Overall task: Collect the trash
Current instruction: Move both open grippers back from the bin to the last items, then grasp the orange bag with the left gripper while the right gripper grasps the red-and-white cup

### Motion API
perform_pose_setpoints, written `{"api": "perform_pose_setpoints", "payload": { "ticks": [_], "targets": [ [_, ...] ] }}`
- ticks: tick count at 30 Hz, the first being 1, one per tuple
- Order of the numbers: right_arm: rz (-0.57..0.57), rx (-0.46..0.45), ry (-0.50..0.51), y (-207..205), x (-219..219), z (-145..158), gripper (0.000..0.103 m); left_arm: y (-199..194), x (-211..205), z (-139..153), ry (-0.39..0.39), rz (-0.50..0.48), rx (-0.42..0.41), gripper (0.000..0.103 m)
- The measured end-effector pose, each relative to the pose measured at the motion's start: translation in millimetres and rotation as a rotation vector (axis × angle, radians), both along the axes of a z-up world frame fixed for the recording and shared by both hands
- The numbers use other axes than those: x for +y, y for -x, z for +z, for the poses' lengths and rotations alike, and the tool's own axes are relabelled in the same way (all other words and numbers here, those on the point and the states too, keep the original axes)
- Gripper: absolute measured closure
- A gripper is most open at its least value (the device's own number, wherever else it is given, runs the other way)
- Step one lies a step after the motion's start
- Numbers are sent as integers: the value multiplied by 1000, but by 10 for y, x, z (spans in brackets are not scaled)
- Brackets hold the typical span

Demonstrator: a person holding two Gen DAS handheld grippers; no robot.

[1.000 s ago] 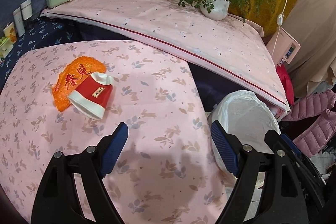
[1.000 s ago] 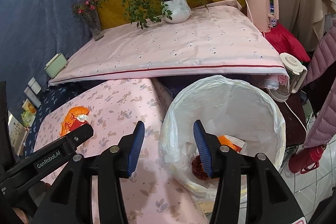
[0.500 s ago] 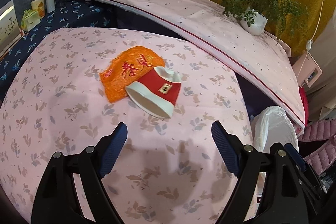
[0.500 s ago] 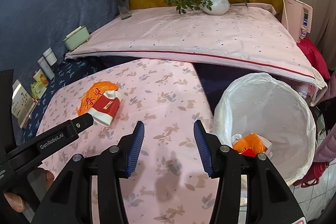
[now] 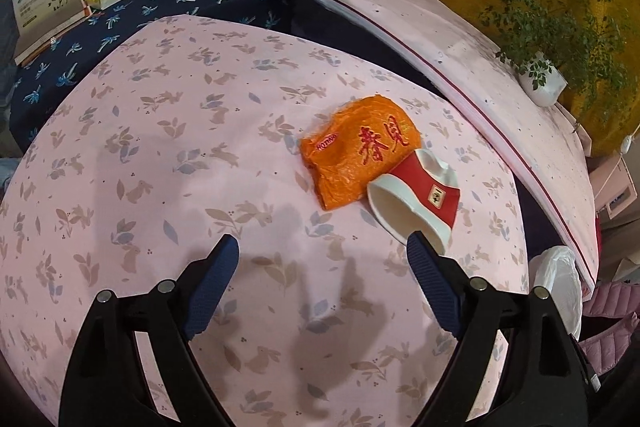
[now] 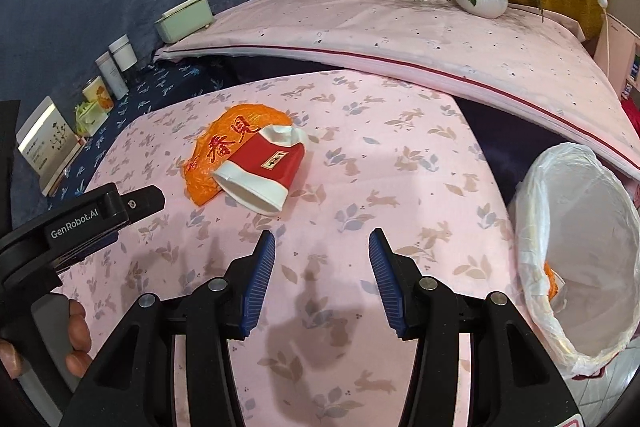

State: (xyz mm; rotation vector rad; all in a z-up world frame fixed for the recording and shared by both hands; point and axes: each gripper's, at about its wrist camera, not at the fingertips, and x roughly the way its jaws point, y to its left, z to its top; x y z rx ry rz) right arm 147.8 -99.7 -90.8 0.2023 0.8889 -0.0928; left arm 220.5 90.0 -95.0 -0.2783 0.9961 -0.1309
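Both claws have swung away from the bin toward the litter, which now sits nearer in each view. On the pink bench [image 5: 168,155], right of centre in the left wrist frame, an orange wrapper [image 5: 356,151] lies flat with a crushed red-and-white cup [image 5: 416,203] resting against its lower right edge. Left claw [image 5: 322,263] is spread wide and empty, its right finger just beside the cup's rim. Right claw [image 6: 322,259] is also parted, holding nothing. At the right edge of the right wrist frame stands the lined bin [image 6: 580,243].
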Motion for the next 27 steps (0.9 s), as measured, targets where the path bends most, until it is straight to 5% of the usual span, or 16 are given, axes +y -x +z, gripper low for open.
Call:
{"api": "perform_pose_setpoints", "payload": {
  "ticks": [15,27],
  "targets": [
    [29,82,-11,-714,253,-476,55,-704,67,-234,21,-3,43,16],
    [-26,80,-49,-923,-45,-549,91,-1114,-392,-478,19,-82,84,20]
  ]
}}
